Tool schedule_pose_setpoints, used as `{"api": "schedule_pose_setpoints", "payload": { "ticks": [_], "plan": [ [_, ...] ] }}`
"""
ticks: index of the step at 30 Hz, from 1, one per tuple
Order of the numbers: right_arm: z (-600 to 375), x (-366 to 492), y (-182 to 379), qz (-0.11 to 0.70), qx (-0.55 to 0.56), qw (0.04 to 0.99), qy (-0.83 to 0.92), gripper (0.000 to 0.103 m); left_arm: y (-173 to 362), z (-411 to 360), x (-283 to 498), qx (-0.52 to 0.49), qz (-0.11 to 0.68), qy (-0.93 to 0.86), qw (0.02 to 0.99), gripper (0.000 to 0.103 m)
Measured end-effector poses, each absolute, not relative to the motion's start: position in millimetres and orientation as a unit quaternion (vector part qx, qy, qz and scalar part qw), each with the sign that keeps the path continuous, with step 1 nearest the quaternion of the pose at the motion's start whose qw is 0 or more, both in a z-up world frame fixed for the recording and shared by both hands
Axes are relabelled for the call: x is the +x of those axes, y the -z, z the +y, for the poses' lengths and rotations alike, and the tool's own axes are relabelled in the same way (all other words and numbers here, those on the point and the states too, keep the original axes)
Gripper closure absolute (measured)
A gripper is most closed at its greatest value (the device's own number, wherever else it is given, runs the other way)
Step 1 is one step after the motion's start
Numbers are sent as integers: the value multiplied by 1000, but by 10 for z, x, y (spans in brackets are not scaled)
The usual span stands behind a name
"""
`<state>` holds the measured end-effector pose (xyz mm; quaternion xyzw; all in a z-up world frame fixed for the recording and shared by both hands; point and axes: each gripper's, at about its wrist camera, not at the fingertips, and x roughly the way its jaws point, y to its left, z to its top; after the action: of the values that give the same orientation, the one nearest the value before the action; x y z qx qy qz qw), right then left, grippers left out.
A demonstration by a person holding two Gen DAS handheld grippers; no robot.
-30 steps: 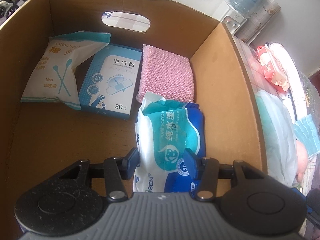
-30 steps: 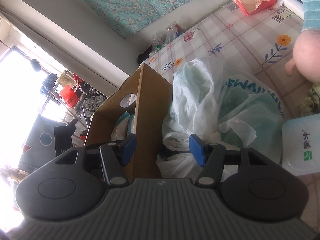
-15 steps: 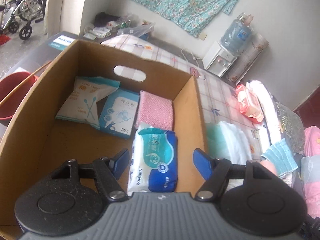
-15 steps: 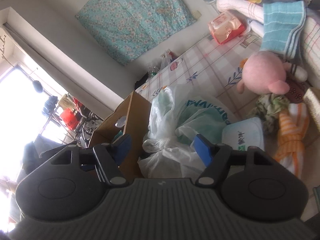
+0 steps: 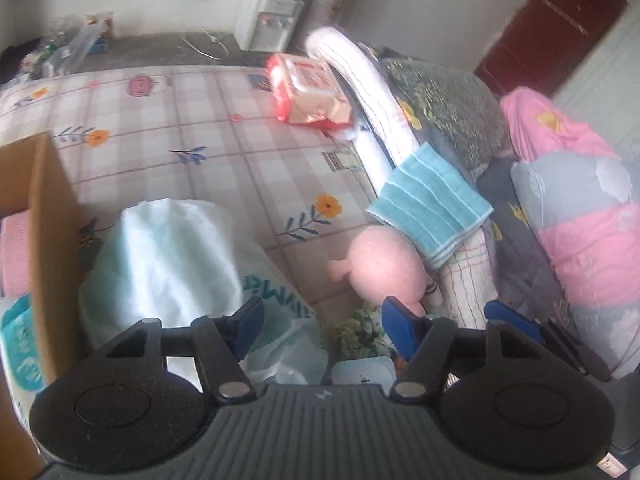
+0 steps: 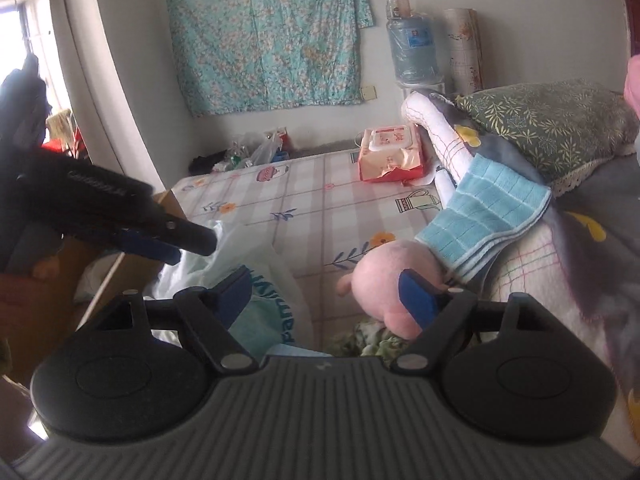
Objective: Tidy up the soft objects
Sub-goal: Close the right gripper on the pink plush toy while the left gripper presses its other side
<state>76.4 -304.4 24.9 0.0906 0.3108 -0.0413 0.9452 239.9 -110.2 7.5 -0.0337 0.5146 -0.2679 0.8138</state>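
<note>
— On the bed point(image 6: 304, 200), between us and the far wall, what lies around our tongs?

— We see a white plastic bag point(image 5: 172, 264) bulging just beside the cardboard box point(image 5: 48, 240). It stands under and ahead of our left tongs point(image 5: 320, 320). Their jaws are apart with nothing between them, and they are closing a little at this moment.

— And the right tongs point(image 6: 328, 292)?

— Their jaws are spreading, also with nothing pressed between them. We look past them at the pink plush toy point(image 6: 388, 280), which lies on the bed against the folded quilts point(image 6: 528, 280). A blue striped towel point(image 6: 484, 220) drapes down over the toy's upper side.

— What else do we make out?

— A red pack of wipes point(image 6: 390, 156) sits farther up the bed, well apart from the toy. A water dispenser point(image 5: 268, 24) stands by the wall, under a floral cloth point(image 6: 264, 36).

— What is hard to tell?

— The box is cut off at the left edge of the left wrist view; we catch only a pink pad point(image 5: 14, 256) and a blue-green packet point(image 5: 18, 344) inside. The toy's lower part is hidden behind the right tongs, and some green patterned fabric point(image 6: 372, 342) below it is too blurred to name.
</note>
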Motion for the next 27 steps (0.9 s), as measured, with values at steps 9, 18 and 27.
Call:
{"api": "schedule_pose_setpoints", "payload": {
  "ticks": [9,18,27],
  "plan": [
    [-3295,1219,9,378,-16,925,44,22,388,-1918,2767,187,492,329,784,45],
    [-3360,1467,203,412,-29,911,4,22,749,-2285,2838,330,450,382,737,64],
    [-3436,1512,260,422,-10,906,-11,22,955,-2350,2974,358,460,413,700,49]
  ]
}}
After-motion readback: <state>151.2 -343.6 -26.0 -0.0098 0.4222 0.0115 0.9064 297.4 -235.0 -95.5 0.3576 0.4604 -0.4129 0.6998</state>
